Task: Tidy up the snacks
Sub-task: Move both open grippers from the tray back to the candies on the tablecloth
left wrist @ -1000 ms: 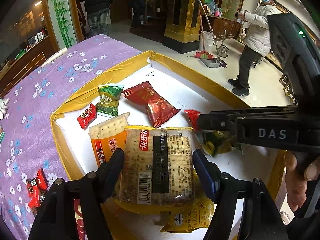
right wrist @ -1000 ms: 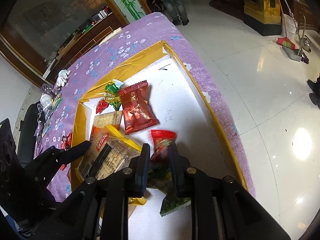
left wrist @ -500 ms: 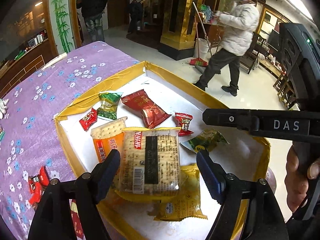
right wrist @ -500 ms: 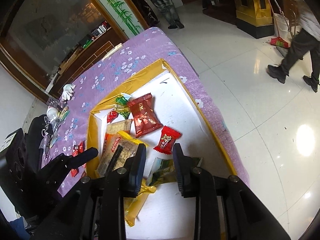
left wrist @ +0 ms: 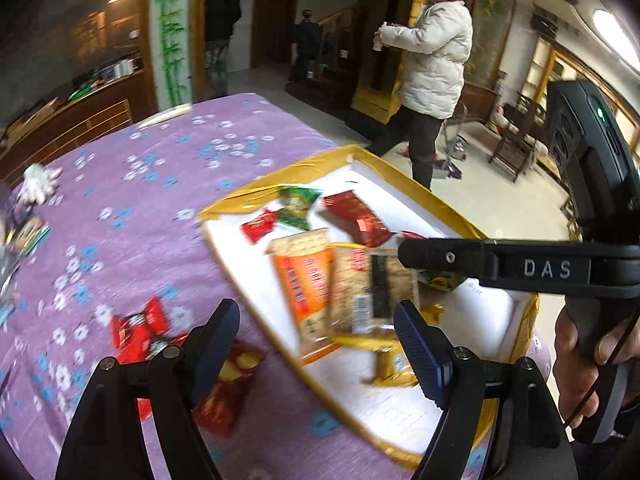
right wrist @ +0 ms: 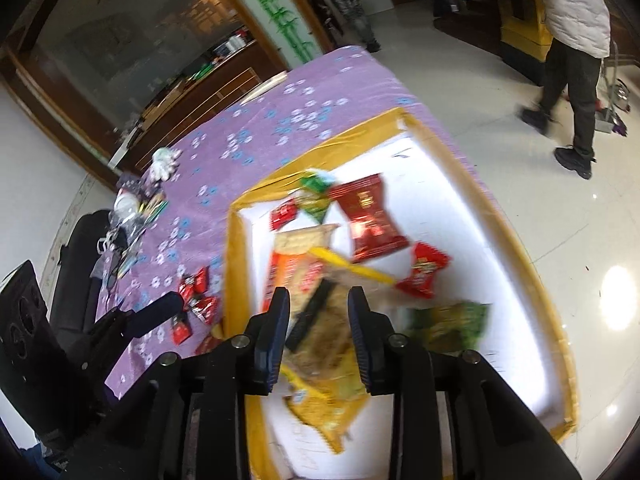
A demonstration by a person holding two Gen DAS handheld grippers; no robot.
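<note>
A white box with a yellow rim (left wrist: 224,210) (right wrist: 516,240) sits on the purple flowered cloth and holds several snack packets: a clear cracker pack (left wrist: 372,284) (right wrist: 324,320), an orange cracker pack (left wrist: 308,284), a dark red bag (left wrist: 356,218) (right wrist: 370,218), a green packet (left wrist: 298,208) and small red candies. My left gripper (left wrist: 316,344) is open and empty above the box's left rim. My right gripper (right wrist: 318,316) is open and empty above the cracker pack. Red candies (left wrist: 138,330) (right wrist: 194,286) lie on the cloth left of the box.
A red and yellow packet (left wrist: 224,384) lies on the cloth by the left fingers. A white glove (left wrist: 38,182) and small clutter sit at the far left. A person in a white coat (left wrist: 434,76) walks on the tiled floor beyond the table.
My left gripper has let go of the cracker pack and swung left over the box rim. My right gripper released the green packet, opened, and moved left over the cracker pack.
</note>
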